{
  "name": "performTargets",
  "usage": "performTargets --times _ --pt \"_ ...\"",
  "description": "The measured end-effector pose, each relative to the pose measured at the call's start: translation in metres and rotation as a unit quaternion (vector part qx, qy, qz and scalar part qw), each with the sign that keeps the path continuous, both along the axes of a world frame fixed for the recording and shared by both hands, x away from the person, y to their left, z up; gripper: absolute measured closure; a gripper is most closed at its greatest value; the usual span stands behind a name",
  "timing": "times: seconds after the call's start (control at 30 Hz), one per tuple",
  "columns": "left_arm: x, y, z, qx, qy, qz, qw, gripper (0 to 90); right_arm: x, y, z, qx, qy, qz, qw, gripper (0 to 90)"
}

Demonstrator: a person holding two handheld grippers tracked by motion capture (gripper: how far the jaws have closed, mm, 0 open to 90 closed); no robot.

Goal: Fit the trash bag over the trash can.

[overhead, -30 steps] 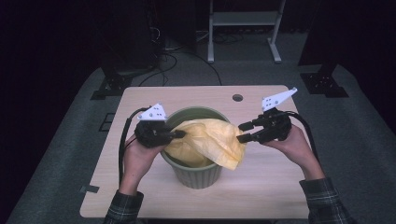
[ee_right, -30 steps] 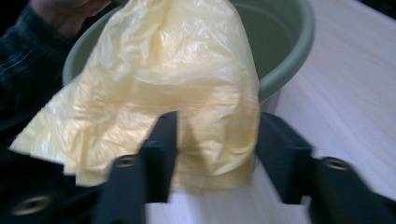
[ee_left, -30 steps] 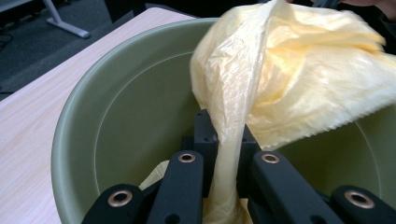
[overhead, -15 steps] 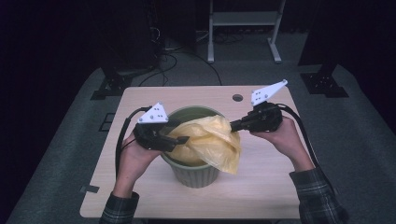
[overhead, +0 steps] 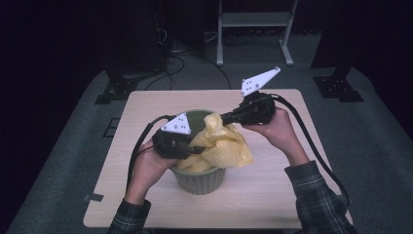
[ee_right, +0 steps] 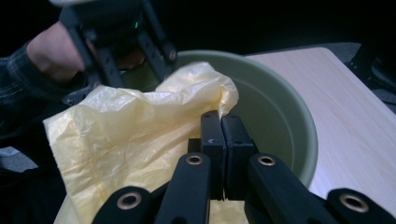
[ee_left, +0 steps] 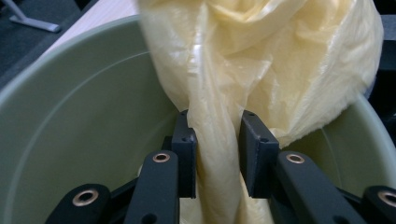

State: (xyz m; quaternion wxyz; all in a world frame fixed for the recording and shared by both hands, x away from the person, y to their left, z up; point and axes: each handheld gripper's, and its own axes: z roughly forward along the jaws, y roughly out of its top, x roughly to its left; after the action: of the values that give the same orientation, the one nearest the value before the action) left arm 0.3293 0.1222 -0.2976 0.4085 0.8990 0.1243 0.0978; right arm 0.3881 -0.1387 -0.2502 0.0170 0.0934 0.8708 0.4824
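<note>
A green round bin stands mid-table with a crumpled yellow plastic bag spilling over its rim. My left gripper is at the bin's left rim. In the left gripper view its jaws have just been closing, and the pads press a gathered strand of the bag over the bin's inside. My right gripper hangs over the far rim, shut on a raised corner of the bag. In the right gripper view its jaws meet on the bag's edge above the bin.
The light wooden table has bare room on all sides of the bin. Black cables trail from both grippers along the forearms. Behind the table on the grey carpet stand a metal frame, dark stand bases and loose cables.
The right gripper has moved up and leftward from the bin's right side to above its far rim, lifting the bag's corner into a peak. The left gripper has shifted slightly at the left rim.
</note>
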Motion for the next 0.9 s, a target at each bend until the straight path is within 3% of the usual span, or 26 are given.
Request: performTargets --times 0.1,0.13,0.2,0.3,0.4,0.47,0.53,0.67,0.77,0.8,0.83,0.9 --pt "-0.003 0.002 -0.002 -0.019 -0.002 0.007 0.9998 65.0 0.007 0.019 0.000 -0.011 -0.010 0.002 0.9999 89.2" --pt "-0.005 0.007 -0.001 -0.036 -0.013 0.025 0.9990 49.1 0.012 0.030 -0.004 -0.020 -0.010 0.000 0.9997 89.2" --pt "-0.006 0.012 0.000 -0.045 -0.019 0.032 0.9983 37.1 0.016 0.035 -0.010 -0.018 -0.006 0.003 0.9998 89.2" --pt "-0.010 0.028 0.009 -0.071 -0.036 0.042 0.9959 35.3 0.018 0.038 -0.014 -0.023 -0.009 0.000 0.9997 89.2" --pt "-0.012 0.036 0.023 -0.077 -0.054 0.044 0.9946 36.2 0.019 0.042 -0.019 -0.030 -0.009 0.004 0.9995 89.2" --pt "-0.011 0.034 0.031 -0.081 -0.061 0.034 0.9943 43.7 0.018 0.045 -0.020 -0.025 -0.013 0.009 0.9996 89.2" --pt "-0.009 0.027 0.036 -0.072 -0.059 0.020 0.9955 46.4 0.018 0.045 -0.020 -0.025 -0.013 0.010 0.9996 89.2" --pt "-0.002 0.011 0.037 -0.066 -0.059 0.005 0.9960 52.7 0.018 0.044 -0.019 -0.026 -0.014 0.013 0.9995 89.1" --pt "0.003 0.005 0.034 -0.062 -0.045 -0.008 0.9970 71.2 0.016 0.042 -0.018 -0.030 -0.015 0.013 0.9994 88.7" --pt "0.005 0.004 0.032 -0.062 -0.037 -0.014 0.9973 84.3 0.016 0.041 -0.018 -0.031 -0.017 0.010 0.9993 87.8" --pt "0.007 0.004 0.030 -0.064 -0.027 -0.011 0.9975 89.4 0.016 0.038 -0.017 -0.032 -0.018 0.006 0.9993 83.6" --pt "0.010 0.004 0.025 -0.060 -0.013 0.005 0.9981 89.9 0.015 0.032 -0.015 -0.028 -0.018 -0.011 0.9994 74.1"
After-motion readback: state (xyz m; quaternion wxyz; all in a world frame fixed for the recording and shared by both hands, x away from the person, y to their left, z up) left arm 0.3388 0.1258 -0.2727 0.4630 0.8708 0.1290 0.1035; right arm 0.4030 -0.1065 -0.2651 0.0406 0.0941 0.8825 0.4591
